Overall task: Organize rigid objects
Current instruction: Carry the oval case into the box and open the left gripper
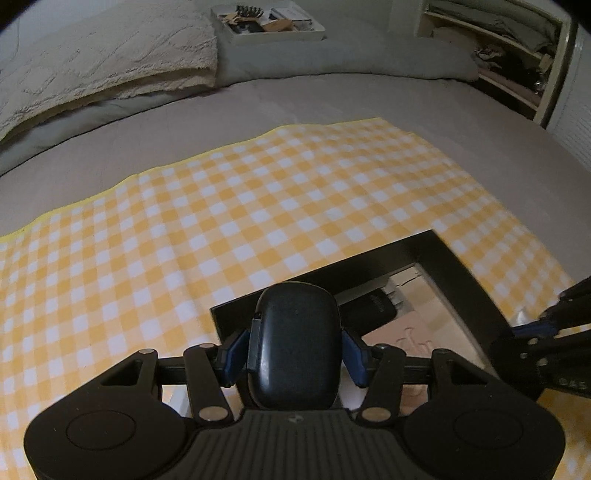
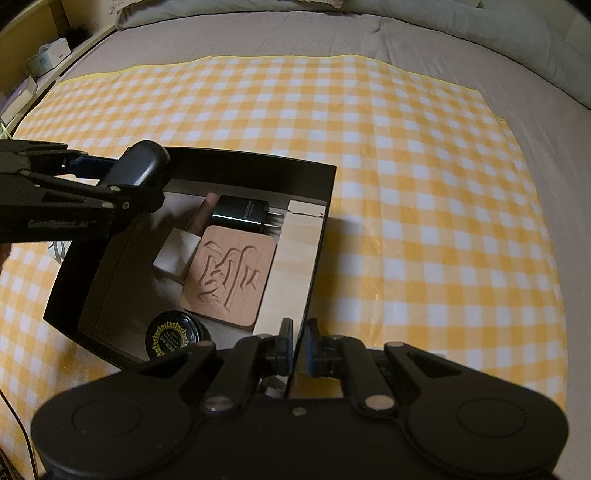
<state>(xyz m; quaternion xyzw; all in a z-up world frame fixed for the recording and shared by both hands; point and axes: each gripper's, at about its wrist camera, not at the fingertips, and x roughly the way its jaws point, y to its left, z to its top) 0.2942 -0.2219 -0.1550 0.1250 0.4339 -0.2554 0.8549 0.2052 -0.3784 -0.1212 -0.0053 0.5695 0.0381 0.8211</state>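
Observation:
My left gripper [image 1: 295, 349] is shut on a dark rounded case [image 1: 295, 339] and holds it above the near left of a black open box [image 1: 461, 273]. In the right wrist view the case [image 2: 142, 164] hangs over the box's far left corner. My right gripper [image 2: 298, 347] is shut on the box's near right wall [image 2: 317, 258]. Inside the box lie a carved wooden coaster [image 2: 231, 275], a black charger [image 2: 242, 214], a white block [image 2: 175, 254] and a round black tin with a gold label [image 2: 173, 338].
The box stands on a yellow and white checked cloth [image 2: 424, 192] spread on a grey bed [image 1: 258, 107]. A pillow [image 1: 96, 62] and a white tray of small items [image 1: 266, 20] lie at the head. Shelves [image 1: 517, 48] stand at the right.

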